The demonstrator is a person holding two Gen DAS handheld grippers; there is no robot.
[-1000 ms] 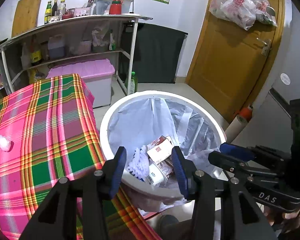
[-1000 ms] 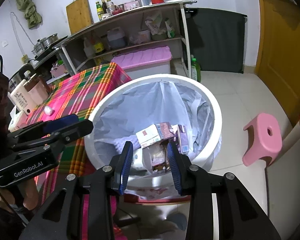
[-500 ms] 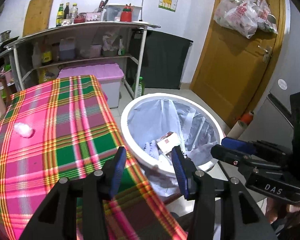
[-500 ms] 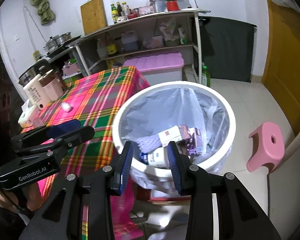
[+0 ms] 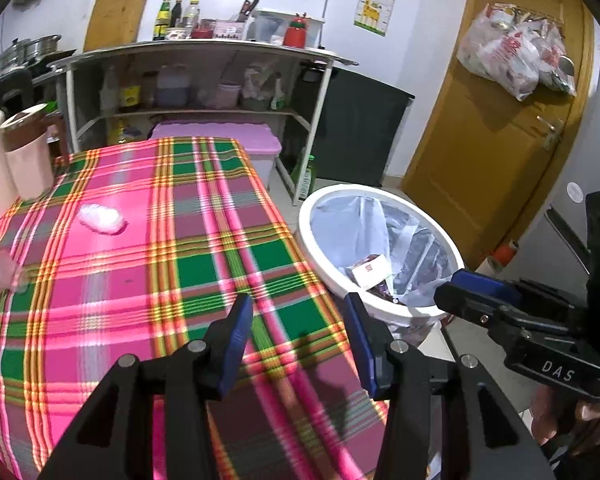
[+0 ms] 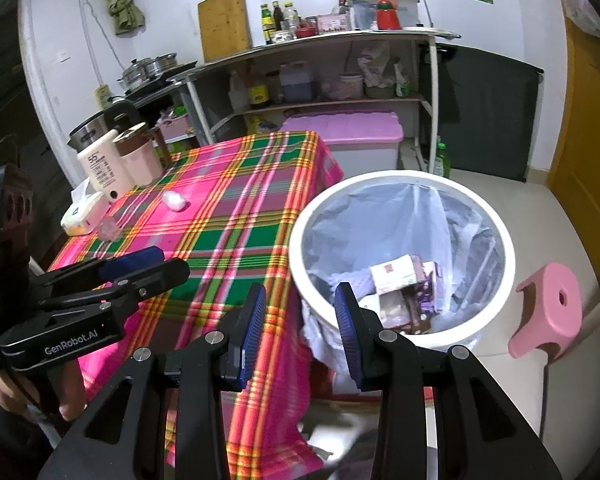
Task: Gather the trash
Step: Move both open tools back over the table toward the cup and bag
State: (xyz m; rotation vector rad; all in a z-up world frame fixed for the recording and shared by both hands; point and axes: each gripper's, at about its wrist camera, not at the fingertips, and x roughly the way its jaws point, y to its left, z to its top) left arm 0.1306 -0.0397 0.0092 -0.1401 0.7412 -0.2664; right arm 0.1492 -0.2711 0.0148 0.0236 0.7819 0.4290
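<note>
A white crumpled wad (image 5: 101, 219) lies on the pink and green plaid tablecloth (image 5: 148, 264); it also shows in the right wrist view (image 6: 174, 201). A clear crumpled piece (image 5: 7, 275) lies near the cloth's left edge, also seen from the right wrist (image 6: 109, 229). The white bin (image 6: 496, 236) with a clear liner holds boxes and wrappers (image 6: 404, 280). My left gripper (image 5: 298, 342) is open and empty over the table's near right corner. My right gripper (image 6: 300, 330) is open and empty by the bin's near rim.
A pink cup (image 6: 139, 159), a white bottle (image 6: 102, 168) and a tissue pack (image 6: 85, 212) stand at the table's left. A pink stool (image 6: 548, 312) sits right of the bin. Shelves (image 6: 320, 76) and a purple-lidded box (image 6: 348, 136) stand behind. A wooden door (image 5: 496, 120) is at right.
Both grippers have pulled back and to the left from above the bin. The table now fills more of both views. Both stay open and empty.
</note>
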